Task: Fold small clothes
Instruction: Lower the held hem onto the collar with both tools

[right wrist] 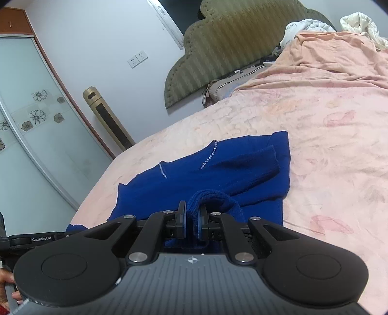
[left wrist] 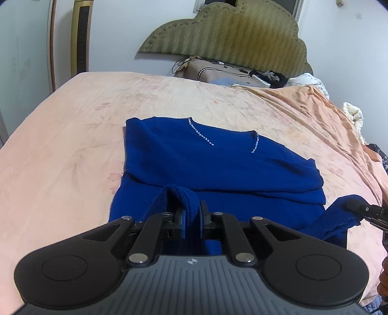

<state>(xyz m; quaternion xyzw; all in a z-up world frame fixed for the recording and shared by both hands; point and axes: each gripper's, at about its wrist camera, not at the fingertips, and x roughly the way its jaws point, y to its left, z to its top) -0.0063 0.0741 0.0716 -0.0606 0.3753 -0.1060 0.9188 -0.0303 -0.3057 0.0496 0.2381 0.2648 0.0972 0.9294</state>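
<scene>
A royal-blue knit sweater [left wrist: 206, 160] with rhinestone trim at the neckline lies on the peach bedsheet, its sleeves folded across the chest. My left gripper [left wrist: 192, 213] is shut on the ribbed bottom hem at one corner, lifted off the sheet. The right gripper [left wrist: 356, 206] shows at the right edge of the left wrist view, pinching the other hem corner. In the right wrist view the right gripper [right wrist: 192, 215] is shut on a bunched fold of the sweater [right wrist: 218, 169] hem. The left gripper's body [right wrist: 36, 238] shows at the lower left there, with a hand below it.
The bed [left wrist: 72, 145] spreads wide on both sides of the sweater. A padded olive headboard [left wrist: 225, 36], a pillow [left wrist: 218, 72] and small dark items sit at the far end. A rumpled white quilt [right wrist: 359, 21] lies at the right. A gold tower fan [right wrist: 109, 118] and wardrobe door stand beyond the bed.
</scene>
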